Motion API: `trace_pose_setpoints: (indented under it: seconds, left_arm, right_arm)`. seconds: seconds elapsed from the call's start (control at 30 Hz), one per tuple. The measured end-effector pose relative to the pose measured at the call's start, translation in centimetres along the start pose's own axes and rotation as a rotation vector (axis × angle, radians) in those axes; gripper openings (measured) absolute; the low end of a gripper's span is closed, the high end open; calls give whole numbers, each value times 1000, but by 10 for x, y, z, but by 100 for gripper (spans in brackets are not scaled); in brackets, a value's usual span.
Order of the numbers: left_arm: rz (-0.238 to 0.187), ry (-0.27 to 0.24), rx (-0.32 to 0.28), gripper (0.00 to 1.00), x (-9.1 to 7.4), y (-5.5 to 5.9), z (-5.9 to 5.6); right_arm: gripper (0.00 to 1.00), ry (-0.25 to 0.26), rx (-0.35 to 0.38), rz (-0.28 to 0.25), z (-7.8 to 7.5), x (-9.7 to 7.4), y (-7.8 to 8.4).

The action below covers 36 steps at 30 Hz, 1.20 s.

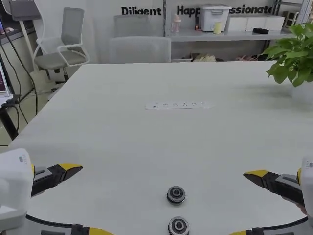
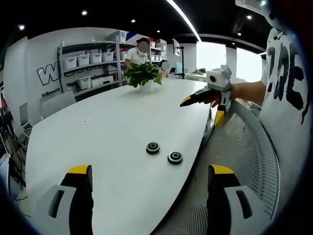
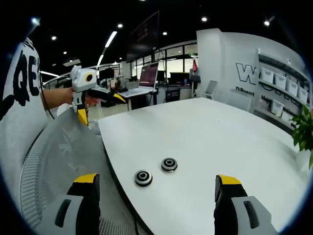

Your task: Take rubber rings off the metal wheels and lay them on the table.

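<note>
Head view: left gripper [image 1: 95, 199] and right gripper [image 1: 240, 203] gape empty, flanking two wheels [image 1: 176, 194] [image 1: 178, 226].

Bright, even light comes from recessed ceiling spots [image 3: 204, 19] and a long strip lamp [image 2: 183, 19], leaving only faint soft shadows beside each small round metal wheel [image 1: 176, 194] on the pale white bench [image 1: 146, 142]. The head view looks slightly soft and washed out; both gripper views bow strongly toward their edges, and the bright windows [image 2: 217, 54] are blown out.
</note>
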<state>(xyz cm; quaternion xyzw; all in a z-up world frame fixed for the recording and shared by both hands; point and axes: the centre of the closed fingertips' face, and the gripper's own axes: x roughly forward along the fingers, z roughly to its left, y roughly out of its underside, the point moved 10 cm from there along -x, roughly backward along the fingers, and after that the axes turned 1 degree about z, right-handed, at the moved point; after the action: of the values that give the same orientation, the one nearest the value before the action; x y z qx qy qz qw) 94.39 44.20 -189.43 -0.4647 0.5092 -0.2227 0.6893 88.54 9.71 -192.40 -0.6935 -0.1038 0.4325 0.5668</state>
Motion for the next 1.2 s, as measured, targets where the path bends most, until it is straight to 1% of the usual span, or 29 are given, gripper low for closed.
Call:
trace_pose_setpoints:
  seconds: [0.23,0.3,0.5,0.67,0.83,1.0,1.1,1.2]
  left_arm:
    - [-1,6,2,97,0,0,0]
    - [5,9,4,97,1,-1,0]
    - [-2,16,11,97,4,-4,0]
    - [25,33,18,96,10,-2,0]
    - [30,50,30,96,16,-4,-2]
    - [38,68,44,96,22,-5,-5]
    - [48,82,72,95,25,-7,-6]
    - [54,84,89,95,26,-9,-6]
  right_arm:
    - [98,-6,0,-6,0,0,-1]
    - [98,-8,-5,-1,0,1,-1]
    - [99,-16,1,-6,0,1,-2]
    - [99,-22,-9,6,0,3,0]
    - [99,-41,-1,3,0,4,2]
    - [99,-40,-5,-3,-2,4,2]
    - [99,-43,-15,-9,-2,4,1]
    - [99,-49,-20,-15,-4,5,0]
